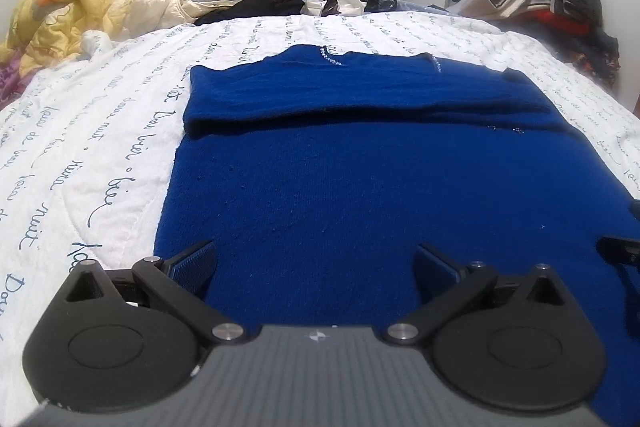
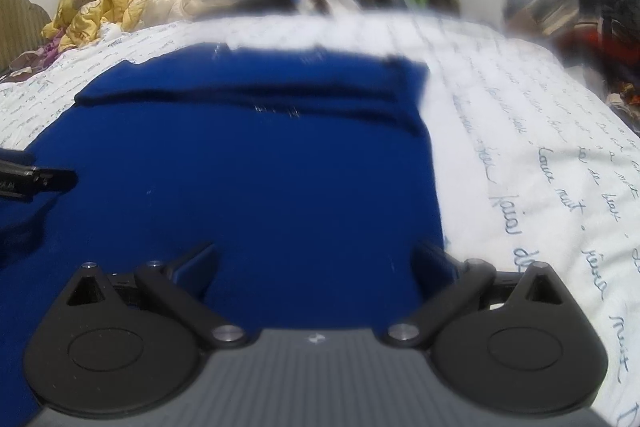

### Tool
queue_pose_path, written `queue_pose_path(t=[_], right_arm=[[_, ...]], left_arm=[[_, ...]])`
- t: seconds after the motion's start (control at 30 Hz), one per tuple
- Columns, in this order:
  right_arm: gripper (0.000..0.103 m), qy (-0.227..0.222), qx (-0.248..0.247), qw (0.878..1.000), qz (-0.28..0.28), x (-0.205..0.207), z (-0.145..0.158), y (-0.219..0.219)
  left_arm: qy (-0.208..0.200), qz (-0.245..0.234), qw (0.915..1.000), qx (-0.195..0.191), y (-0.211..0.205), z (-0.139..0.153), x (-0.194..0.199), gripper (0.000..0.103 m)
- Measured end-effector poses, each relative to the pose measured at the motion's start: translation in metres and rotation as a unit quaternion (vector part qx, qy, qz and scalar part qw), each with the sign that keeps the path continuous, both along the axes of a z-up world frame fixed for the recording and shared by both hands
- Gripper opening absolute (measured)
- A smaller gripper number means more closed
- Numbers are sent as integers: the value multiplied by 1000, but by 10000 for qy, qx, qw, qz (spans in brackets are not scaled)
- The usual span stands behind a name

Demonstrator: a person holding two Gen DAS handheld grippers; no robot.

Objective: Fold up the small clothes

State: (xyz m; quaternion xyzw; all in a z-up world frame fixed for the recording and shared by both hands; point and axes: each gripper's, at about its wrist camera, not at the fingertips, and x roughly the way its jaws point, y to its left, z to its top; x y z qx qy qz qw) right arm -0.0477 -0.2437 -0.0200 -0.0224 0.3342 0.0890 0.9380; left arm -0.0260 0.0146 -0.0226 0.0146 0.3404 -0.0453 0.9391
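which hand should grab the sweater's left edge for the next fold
Probably left. The left tongs hang open above the blue sweater by its left edge; the right tongs sit at the opposite edge.

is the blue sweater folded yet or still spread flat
Partly folded: the dark blue knit sweater has its sleeves folded across its chest as a raised band; the lower body lies flat.

Both wrist cameras look forward and downward along their own fingers, close above a deep blue knitted garment [image 1: 360,167] spread on a white quilted bed cover with script print [image 1: 100,131]. The left view sits over its left part, the right view, blurred, over its right part. Both share the garment's folded far end and the far wall.
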Motion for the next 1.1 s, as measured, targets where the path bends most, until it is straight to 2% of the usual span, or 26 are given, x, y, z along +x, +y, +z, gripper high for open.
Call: queue_pose_path(t=[0.9,0.97,1.03,1.1], right_arm=[[103,81,-2,10000,-36,4,3,-3],[103,278,215,9990,-262,4,13,-2],[103,294,635,9975,-95,2,21,1],[103,329,570,9978,110,1,17,12]], left_arm=[[2,97,9999,58,1,2,-5,103],[1,111,9999,64,2,3,-6,103],[2,117,9999,69,1,3,-6,103],[12,130,9999,88,1,3,-7,103]])
